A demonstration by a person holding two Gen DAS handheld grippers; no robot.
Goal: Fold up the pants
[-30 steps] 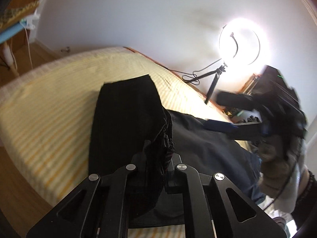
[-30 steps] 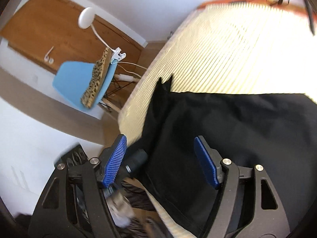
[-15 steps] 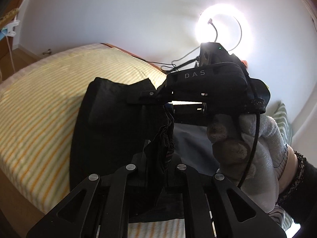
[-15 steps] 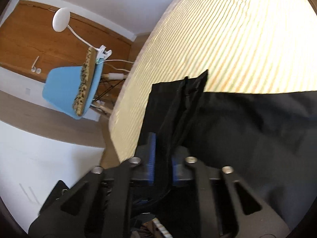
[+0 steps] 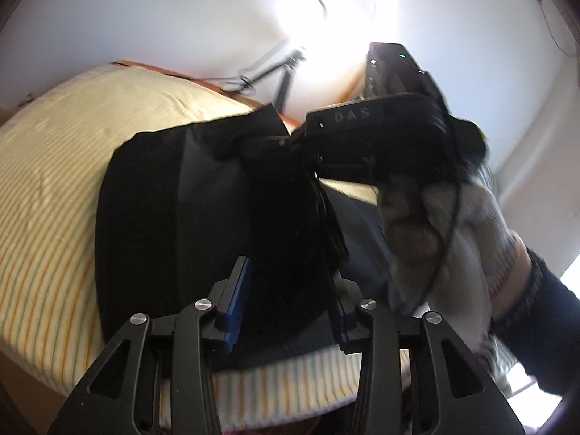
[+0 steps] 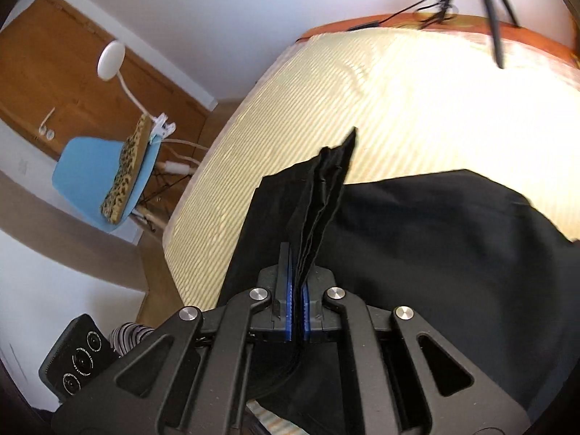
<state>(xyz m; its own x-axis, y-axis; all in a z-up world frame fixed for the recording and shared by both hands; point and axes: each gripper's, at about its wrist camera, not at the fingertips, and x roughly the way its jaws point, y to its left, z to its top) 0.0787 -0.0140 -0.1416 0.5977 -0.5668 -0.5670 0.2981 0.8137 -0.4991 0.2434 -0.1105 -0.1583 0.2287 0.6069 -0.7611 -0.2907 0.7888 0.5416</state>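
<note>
In the left wrist view, the black pants (image 5: 152,224) lie on a bed (image 5: 54,181) covered with a yellow-striped sheet, their long axis running from the near edge away toward the headboard end, with the far hem pointing up toward the wall. The left tool (image 5: 286,301) has its jaws opening to a narrow gap; a bunched fold of the dark cloth hangs between the blue pads (image 5: 237,308), and the pad in view stands clear of it. Just above, the right tool (image 5: 275,145), borne by a gloved right hand (image 5: 446,239), pinches the upper edge of that same fold. A ring light (image 5: 326,3) glares on a tripod behind the bed. In the right wrist view, the right tool (image 6: 296,311) is clamped tight on a pleated edge of the pants (image 6: 417,246), which stands up from between the pads and tapers to a point aimed at the far side of the bed (image 6: 398,101); the rest of the cloth spreads flat to the right. A blue chair (image 6: 90,177) carrying a leopard-print cushion (image 6: 127,170) stands by the wooden door.
</note>
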